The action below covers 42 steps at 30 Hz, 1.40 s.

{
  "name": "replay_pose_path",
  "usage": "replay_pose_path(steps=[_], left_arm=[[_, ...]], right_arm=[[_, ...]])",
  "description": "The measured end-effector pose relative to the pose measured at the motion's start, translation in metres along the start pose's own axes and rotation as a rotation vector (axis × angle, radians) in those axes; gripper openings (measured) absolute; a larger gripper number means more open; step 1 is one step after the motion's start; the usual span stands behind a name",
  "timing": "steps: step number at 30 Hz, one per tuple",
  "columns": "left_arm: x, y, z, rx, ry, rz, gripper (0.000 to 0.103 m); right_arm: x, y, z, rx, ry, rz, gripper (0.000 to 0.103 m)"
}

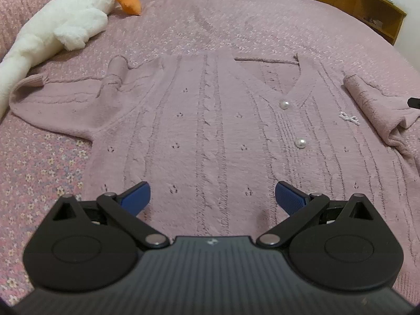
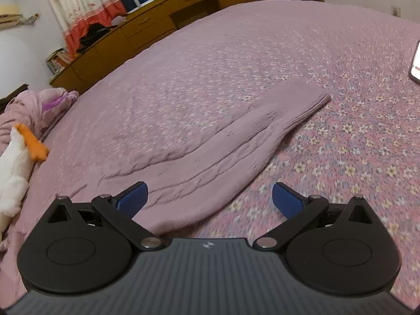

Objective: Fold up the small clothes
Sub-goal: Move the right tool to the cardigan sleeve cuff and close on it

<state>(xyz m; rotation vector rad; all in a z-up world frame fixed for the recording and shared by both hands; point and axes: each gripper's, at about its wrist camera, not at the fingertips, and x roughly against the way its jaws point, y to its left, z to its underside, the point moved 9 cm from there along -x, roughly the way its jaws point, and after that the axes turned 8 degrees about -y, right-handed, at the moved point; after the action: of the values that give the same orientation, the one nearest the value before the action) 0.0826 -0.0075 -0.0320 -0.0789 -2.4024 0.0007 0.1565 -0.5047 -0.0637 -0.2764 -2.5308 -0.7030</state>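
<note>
A pink knitted cardigan (image 1: 210, 120) with pearl buttons (image 1: 284, 104) lies flat, front up, on the bed. Its left sleeve (image 1: 65, 99) is spread out to the left; its right sleeve (image 1: 378, 113) is bunched at the right. My left gripper (image 1: 212, 197) is open and empty, just above the cardigan's lower body. In the right wrist view one sleeve (image 2: 236, 147) stretches away to the upper right, cuff (image 2: 307, 99) flat on the bedspread. My right gripper (image 2: 208, 197) is open and empty over the sleeve's near end.
A pink floral bedspread (image 1: 39, 162) covers the bed. A white plush goose with an orange beak (image 1: 68, 21) lies at the far left, also seen in the right wrist view (image 2: 15, 168). A phone (image 2: 416, 63) lies at the right edge. Wooden cabinets (image 2: 157, 26) stand behind the bed.
</note>
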Motion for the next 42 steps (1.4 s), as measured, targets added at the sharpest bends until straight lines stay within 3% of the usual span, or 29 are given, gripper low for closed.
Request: replay_pose_path(steps=[10, 21, 25, 29, 30, 32, 35, 42], left_arm=[[-0.012, 0.002, 0.004, -0.002, 0.026, -0.013, 0.103], [-0.021, -0.002, 0.017, -0.054, 0.045, -0.043, 0.103], [-0.022, -0.002, 0.017, -0.05, 0.046, -0.046, 0.103], [-0.023, -0.003, 0.017, -0.055, 0.039, -0.05, 0.103], [-0.023, -0.003, 0.017, -0.056, 0.036, -0.05, 0.103], [-0.023, -0.004, 0.018, -0.067, 0.026, -0.05, 0.103], [-0.023, -0.004, 0.018, -0.07, 0.019, -0.047, 0.103], [-0.022, -0.003, 0.017, -0.078, 0.022, -0.04, 0.103]], right_arm=[[-0.054, -0.017, -0.009, 0.015, -0.038, 0.021, 0.103], [-0.074, -0.012, -0.017, -0.016, -0.111, -0.038, 0.103], [-0.078, -0.013, -0.021, -0.039, -0.128, -0.046, 0.098], [-0.076, -0.011, -0.02, -0.031, -0.142, -0.038, 0.084], [-0.075, -0.011, -0.021, -0.025, -0.145, -0.033, 0.075], [-0.075, -0.012, -0.021, -0.009, -0.146, -0.015, 0.045], [-0.074, -0.018, -0.023, -0.04, -0.144, -0.004, 0.02], [-0.05, -0.008, -0.035, -0.018, -0.196, -0.043, 0.014]])
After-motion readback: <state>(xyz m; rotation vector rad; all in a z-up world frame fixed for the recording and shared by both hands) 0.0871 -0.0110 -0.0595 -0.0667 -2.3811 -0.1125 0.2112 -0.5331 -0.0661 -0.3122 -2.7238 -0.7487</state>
